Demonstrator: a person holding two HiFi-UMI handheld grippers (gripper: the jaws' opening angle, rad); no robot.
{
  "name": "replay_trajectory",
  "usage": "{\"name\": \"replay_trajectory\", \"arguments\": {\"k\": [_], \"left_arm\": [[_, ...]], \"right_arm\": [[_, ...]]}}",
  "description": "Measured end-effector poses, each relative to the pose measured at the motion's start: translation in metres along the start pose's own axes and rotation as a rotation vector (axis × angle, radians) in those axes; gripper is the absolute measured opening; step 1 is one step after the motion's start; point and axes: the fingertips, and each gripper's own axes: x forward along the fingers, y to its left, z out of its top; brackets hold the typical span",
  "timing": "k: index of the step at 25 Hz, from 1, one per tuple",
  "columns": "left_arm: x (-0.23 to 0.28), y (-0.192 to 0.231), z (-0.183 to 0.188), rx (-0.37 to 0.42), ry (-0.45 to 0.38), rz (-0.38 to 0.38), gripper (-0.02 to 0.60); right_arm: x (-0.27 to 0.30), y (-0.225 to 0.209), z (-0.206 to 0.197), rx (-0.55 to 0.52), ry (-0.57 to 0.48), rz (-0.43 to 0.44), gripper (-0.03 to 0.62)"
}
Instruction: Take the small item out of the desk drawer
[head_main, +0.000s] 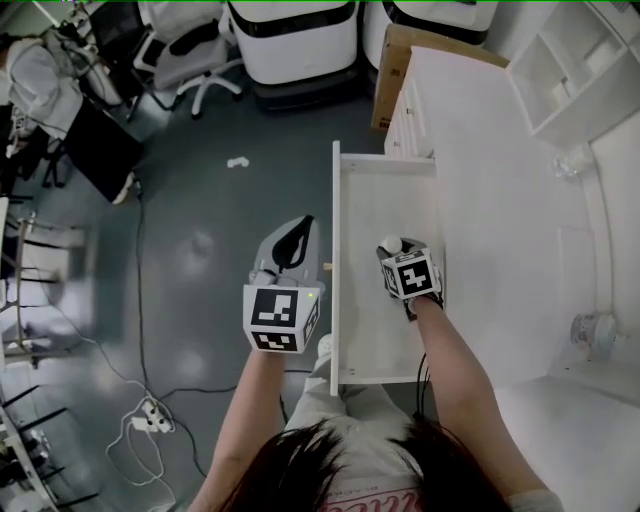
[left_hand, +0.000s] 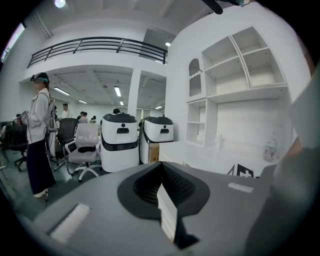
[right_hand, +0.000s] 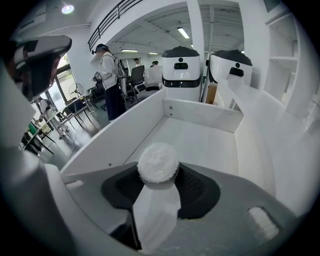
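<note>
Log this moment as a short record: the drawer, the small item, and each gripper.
drawer: open, pulled out from the white desk
small item: white, round fuzzy top, gripped between jaws
right gripper: shut on the small item, over the drawer
left gripper: shut, nothing between its jaws, outside the drawer beside its front panel
task stage: item gripped, not yet carried away from the drawer
</note>
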Motion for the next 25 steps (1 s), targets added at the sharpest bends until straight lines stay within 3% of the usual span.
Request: {"name": "replay_trajectory", "arguments": {"k": [25], "left_arm": [[-0.024,-0.017,0.044,0.027,-0.094,-0.013,0.012]], "right_arm": [[-0.072,0.0,0.034,-0.057,-0.093,-0.028,0.179]]}}
